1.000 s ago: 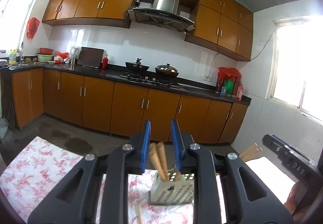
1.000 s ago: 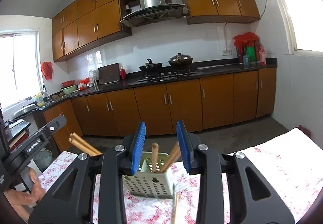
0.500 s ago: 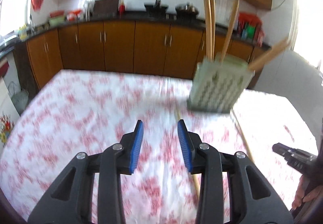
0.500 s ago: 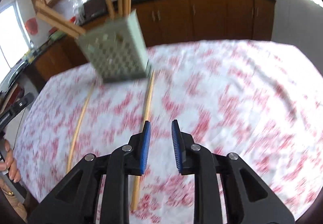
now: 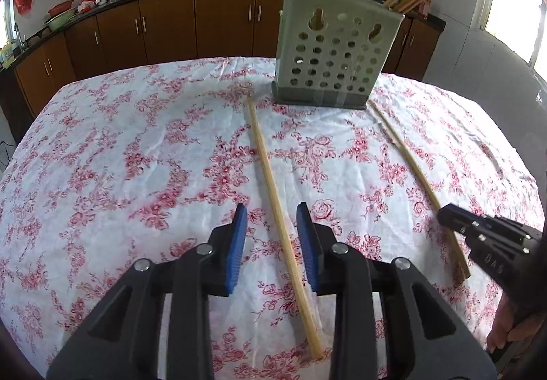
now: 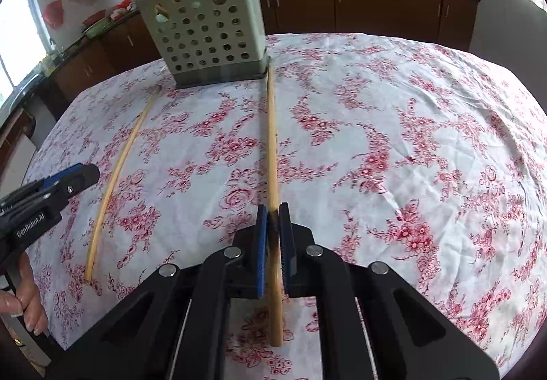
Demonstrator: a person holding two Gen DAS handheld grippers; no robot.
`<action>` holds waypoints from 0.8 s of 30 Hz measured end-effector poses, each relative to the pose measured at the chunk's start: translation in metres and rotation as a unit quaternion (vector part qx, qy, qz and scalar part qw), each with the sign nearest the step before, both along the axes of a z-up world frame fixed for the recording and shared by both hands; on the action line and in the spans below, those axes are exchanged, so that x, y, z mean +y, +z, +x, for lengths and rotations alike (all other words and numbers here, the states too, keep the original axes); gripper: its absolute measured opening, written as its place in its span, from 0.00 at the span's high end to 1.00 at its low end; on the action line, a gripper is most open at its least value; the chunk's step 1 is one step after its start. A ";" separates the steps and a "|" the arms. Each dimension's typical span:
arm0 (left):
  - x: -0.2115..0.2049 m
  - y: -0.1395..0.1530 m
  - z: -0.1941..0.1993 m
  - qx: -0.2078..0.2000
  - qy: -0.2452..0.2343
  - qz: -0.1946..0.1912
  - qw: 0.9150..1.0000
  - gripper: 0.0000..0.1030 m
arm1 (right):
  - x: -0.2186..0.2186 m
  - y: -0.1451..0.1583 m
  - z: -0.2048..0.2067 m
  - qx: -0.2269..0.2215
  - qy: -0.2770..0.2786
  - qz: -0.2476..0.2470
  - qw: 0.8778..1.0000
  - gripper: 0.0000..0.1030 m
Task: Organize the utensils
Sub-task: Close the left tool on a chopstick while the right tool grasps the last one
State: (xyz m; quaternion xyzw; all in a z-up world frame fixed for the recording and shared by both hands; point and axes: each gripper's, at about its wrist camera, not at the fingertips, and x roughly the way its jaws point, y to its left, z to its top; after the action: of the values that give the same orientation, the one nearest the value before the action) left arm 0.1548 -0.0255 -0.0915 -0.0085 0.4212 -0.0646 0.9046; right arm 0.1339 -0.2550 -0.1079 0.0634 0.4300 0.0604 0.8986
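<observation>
On the floral tablecloth (image 5: 136,147) two loose chopsticks lie in front of a perforated utensil holder (image 5: 336,48), which already holds several chopsticks upright. The left gripper (image 5: 271,243) has its jaws apart, one blue pad on each side of the left chopstick (image 5: 273,202), without touching it. The right gripper (image 6: 272,239) has its jaws closed on the right chopstick (image 6: 271,140), whose far end lies just beside the holder's base.
</observation>
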 end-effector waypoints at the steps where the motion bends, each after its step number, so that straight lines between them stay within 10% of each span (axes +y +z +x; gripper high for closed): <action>1: -0.002 -0.002 0.001 0.002 -0.001 0.005 1.000 0.70 | -0.005 0.001 0.001 0.000 -0.008 0.003 1.000 0.92; 6: -0.010 -0.018 0.011 0.021 0.002 0.032 0.999 0.90 | -0.014 0.001 0.003 -0.002 -0.016 0.001 1.000 0.92; 24: 0.064 -0.017 0.076 0.013 0.066 0.030 0.997 0.88 | -0.036 0.002 0.064 -0.019 -0.047 -0.046 0.998 0.92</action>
State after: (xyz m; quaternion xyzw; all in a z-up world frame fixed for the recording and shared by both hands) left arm 0.2307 0.0388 -0.1086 -0.0104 0.4332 0.0080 0.9012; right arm 0.1974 -0.2913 -0.1062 0.0414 0.4121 -0.0007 0.9102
